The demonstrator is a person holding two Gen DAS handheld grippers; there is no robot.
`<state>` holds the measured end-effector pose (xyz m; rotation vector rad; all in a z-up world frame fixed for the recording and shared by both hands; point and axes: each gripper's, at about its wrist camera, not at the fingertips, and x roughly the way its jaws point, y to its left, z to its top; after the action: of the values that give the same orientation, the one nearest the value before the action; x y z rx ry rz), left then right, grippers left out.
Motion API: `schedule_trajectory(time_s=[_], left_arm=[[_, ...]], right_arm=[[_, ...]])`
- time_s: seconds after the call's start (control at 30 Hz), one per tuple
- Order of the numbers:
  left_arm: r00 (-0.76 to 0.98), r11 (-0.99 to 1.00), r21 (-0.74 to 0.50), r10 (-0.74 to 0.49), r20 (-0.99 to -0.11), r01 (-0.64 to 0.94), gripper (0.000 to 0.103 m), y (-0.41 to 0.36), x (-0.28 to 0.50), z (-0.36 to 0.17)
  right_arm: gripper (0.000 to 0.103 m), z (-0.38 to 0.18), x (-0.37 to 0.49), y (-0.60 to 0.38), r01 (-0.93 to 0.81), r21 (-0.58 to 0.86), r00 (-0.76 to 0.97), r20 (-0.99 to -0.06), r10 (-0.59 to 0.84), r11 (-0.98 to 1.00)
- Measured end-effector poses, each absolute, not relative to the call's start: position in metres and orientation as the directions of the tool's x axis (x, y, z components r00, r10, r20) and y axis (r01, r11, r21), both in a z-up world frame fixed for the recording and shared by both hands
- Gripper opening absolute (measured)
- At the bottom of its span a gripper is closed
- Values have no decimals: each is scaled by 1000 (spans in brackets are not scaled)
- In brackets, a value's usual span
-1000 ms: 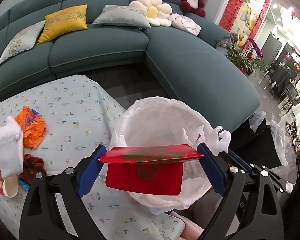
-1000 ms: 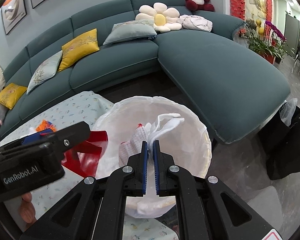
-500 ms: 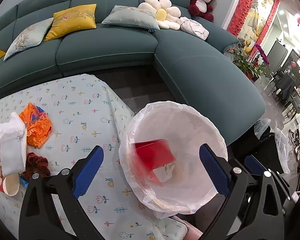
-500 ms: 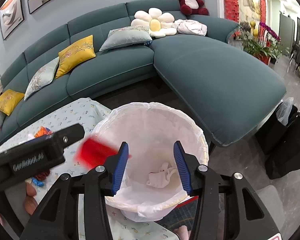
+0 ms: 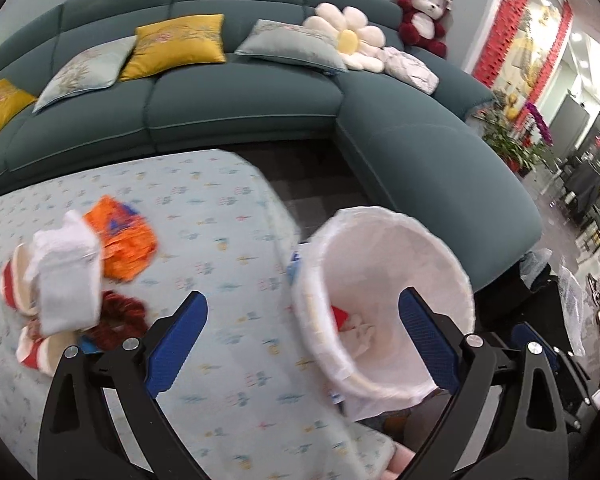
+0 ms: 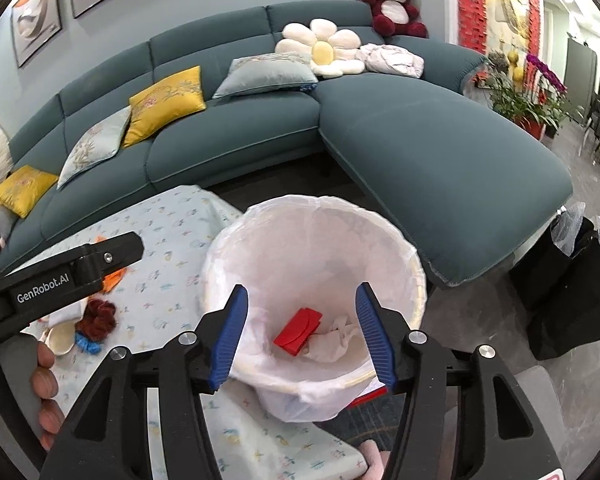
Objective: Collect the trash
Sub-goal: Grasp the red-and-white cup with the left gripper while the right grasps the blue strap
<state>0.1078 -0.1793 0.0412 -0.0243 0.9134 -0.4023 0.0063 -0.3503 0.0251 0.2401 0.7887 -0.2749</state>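
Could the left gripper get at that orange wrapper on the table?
Probably yes. The left gripper is open and empty, and the orange wrapper lies uncovered on the tablecloth, though a white sock sits right against it.

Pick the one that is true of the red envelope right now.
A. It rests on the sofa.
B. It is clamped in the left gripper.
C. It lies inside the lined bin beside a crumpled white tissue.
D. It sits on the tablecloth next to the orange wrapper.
C: the red envelope lies at the bottom of the lined bin, touching the white tissue, while both grippers stand open.

"GenRobot.AI" — on left gripper (image 6: 112,254)
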Motion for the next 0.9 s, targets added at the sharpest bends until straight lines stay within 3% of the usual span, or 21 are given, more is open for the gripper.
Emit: schedule_trajectory(time_s=[0.57, 0.9], left_arm=[[544, 996, -88, -93, -834, 36, 92, 18, 85, 8], [467, 994, -106, -86, -880, -17, 92, 69, 101, -30]], right_arm=[[55, 14, 12, -204, 129, 119, 651, -759, 6, 985], [55, -11, 39, -130, 37, 128, 604, -793, 80, 991]])
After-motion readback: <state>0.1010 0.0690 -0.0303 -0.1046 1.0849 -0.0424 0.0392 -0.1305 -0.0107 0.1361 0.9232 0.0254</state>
